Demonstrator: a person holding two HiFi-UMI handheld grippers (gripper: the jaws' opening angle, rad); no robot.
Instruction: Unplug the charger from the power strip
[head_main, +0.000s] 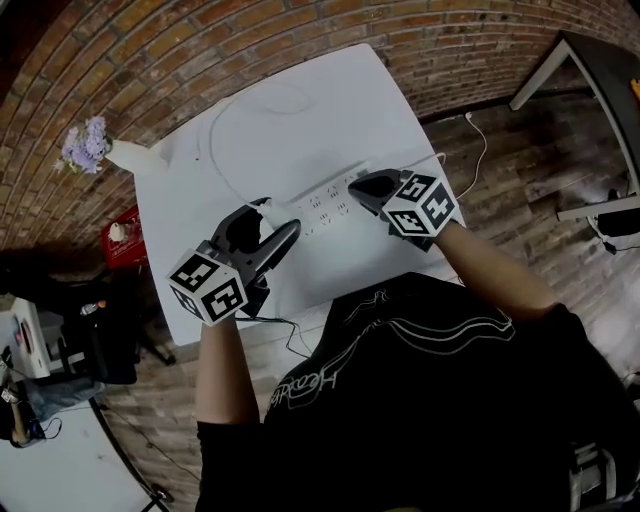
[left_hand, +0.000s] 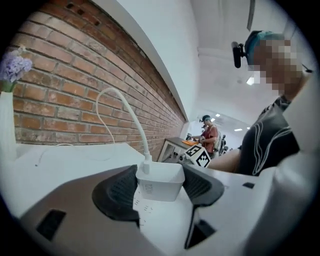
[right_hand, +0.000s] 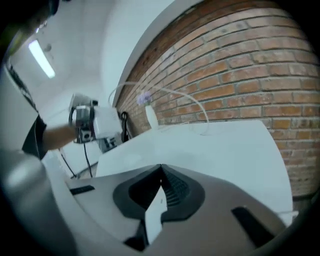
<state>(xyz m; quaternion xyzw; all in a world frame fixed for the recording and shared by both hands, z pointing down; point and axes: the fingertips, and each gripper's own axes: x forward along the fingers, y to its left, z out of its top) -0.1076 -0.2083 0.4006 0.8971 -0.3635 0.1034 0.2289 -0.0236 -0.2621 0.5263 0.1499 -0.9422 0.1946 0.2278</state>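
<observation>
Centrally, white table (head_main: 300, 130) below brick wall (head_main: 200, 40); left gripper (left_hand: 159, 175) tight on charger (left_hand: 159, 187), right gripper (right_hand: 160, 172) narrow on power strip (head_main: 325, 200).

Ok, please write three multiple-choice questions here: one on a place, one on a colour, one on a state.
1. Where does the vase stand?
A) at the table's corner by the brick wall
B) on a chair
C) on the floor

2. What colour is the charger?
A) black
B) white
C) red

3. The left gripper's fingers are:
A) wide open
B) shut on the charger
C) shut on the vase

Answers: 1 A, the head view shows it there; 2 B, white body; 3 B, they press its sides above the power strip.
</observation>
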